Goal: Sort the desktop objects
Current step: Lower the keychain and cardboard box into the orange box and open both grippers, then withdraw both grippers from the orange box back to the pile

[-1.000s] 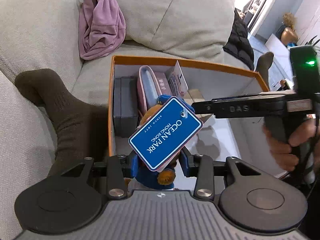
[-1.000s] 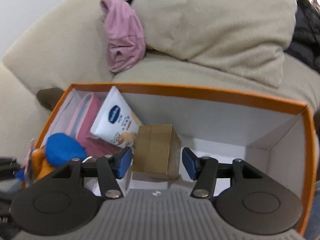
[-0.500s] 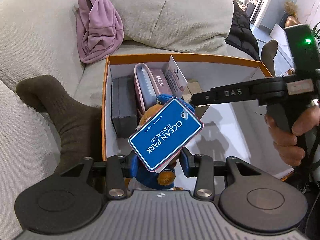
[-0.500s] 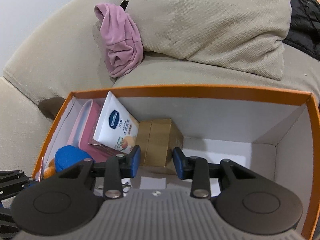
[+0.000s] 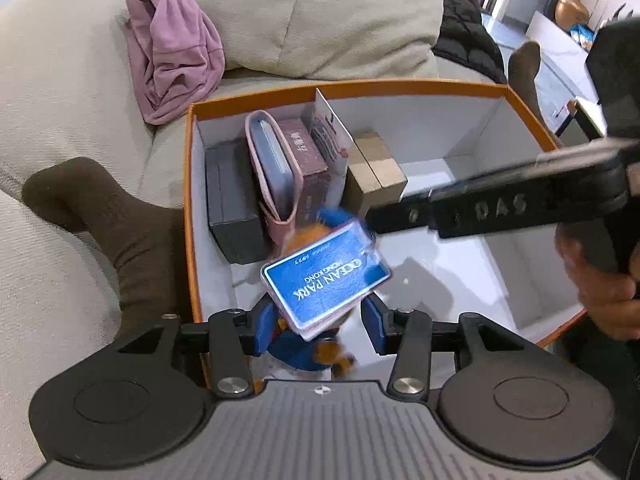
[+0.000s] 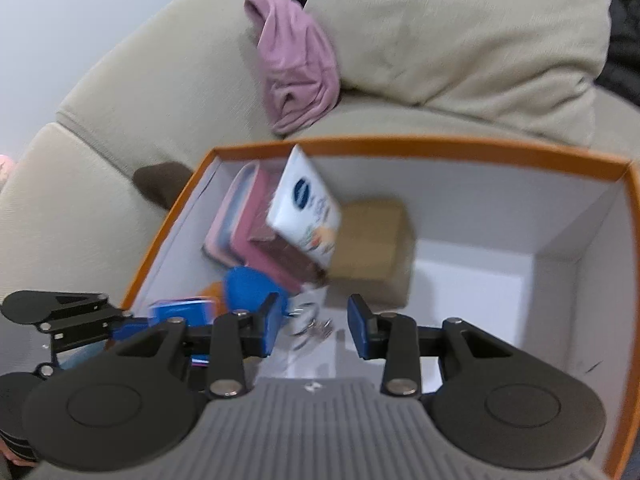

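Observation:
An orange-rimmed white box (image 5: pixel 420 87) sits on the sofa. My left gripper (image 5: pixel 320 326) is shut on a plush toy (image 5: pixel 308 354) in blue clothes, with a blue "Ocean Park" tag (image 5: pixel 326 276), held over the box's near left part. In the box stand a dark grey box (image 5: pixel 232 204), a pink case (image 5: pixel 276 168), a maroon box (image 5: pixel 306 156), a white Vaseline pouch (image 6: pixel 306 210) and a brown carton (image 5: pixel 376 170). My right gripper (image 6: pixel 313 326) is open and empty above the box floor, near the carton (image 6: pixel 370 240). The toy's blue cap (image 6: pixel 250 290) shows by its left finger.
A pink cloth (image 5: pixel 172 44) lies on the sofa behind the box. A beige cushion (image 5: pixel 312 12) leans at the back. A foot in a dark brown sock (image 5: pixel 116 224) rests against the box's left wall. A black jacket (image 5: pixel 464 36) lies at the right.
My right gripper has drawn back from the brown carton and opened wider. My left gripper has moved farther over the box with the toy; the tag has swung flatter.

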